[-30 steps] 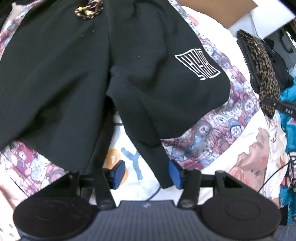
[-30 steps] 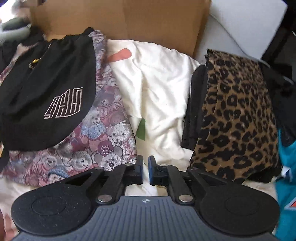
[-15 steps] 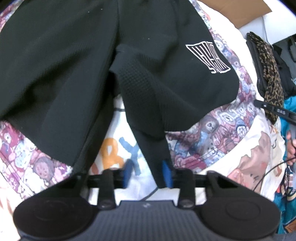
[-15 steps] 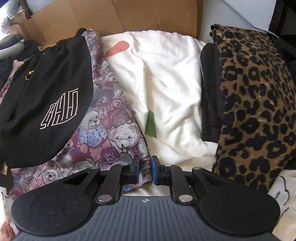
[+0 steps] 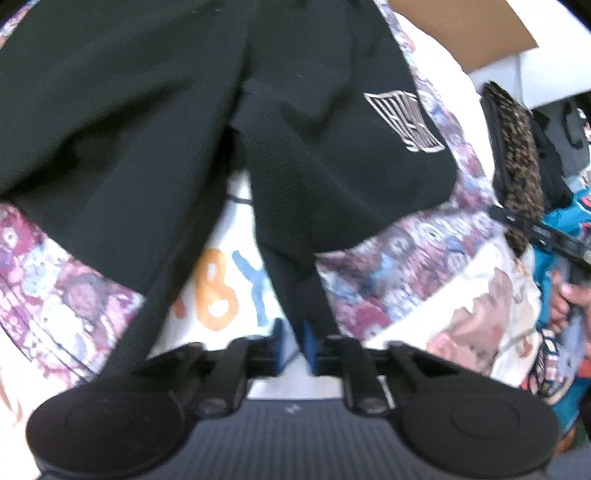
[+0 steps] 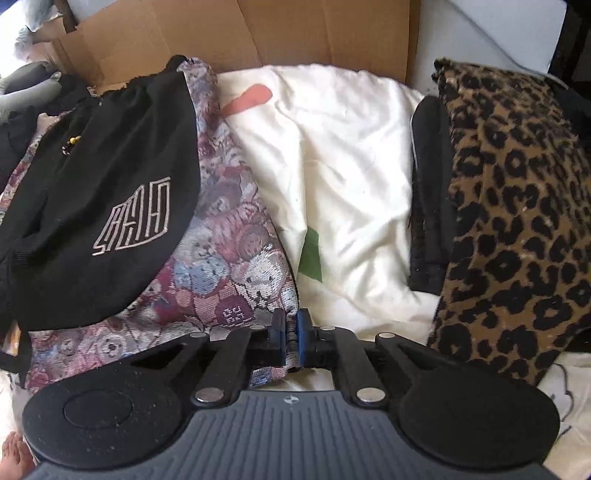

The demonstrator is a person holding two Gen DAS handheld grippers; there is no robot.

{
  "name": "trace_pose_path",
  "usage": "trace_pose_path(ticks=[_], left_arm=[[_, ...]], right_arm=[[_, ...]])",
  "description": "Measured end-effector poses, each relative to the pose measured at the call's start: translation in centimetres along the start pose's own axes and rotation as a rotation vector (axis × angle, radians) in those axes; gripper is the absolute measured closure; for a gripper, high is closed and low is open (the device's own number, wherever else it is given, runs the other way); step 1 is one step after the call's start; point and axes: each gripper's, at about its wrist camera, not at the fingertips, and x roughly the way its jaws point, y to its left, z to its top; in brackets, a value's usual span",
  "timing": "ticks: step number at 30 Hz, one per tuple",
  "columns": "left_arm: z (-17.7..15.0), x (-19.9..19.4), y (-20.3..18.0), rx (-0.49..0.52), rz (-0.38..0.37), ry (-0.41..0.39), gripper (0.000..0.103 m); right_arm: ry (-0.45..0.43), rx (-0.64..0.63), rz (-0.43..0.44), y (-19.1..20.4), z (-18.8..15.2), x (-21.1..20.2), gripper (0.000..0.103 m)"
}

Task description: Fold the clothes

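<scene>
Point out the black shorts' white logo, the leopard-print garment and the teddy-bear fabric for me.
white logo [image 6: 135, 218], right wrist view, middle of the outlined lettering.
leopard-print garment [image 6: 517, 206], right wrist view, centre of its top face.
teddy-bear fabric [image 6: 236, 266], right wrist view, patch beside the shorts' hem.

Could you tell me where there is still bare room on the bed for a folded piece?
The white sheet between the bear-print cloth and the leopard pile is free. Left of it, black shorts crowd the cloth.

Flattened cardboard [image 6: 236, 33] leans behind a cream bedsheet [image 6: 354, 155] in daylight.
</scene>
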Motion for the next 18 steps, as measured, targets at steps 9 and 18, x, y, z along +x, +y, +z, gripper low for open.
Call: trace_pose_path(ticks=[9,18], left_arm=[[0.4,1.4,1.3,-0.084,-0.079,0.013,0.099],[0.0,-0.2,-1.0,-0.014,-0.248,0.014,0.102]], right_arm=[[-0.001,-0.016,-0.020,0.6,0.2,-0.5,0.099],[-0.032,-0.032,-0.060,0.6,1.3,-2.5,0.100]])
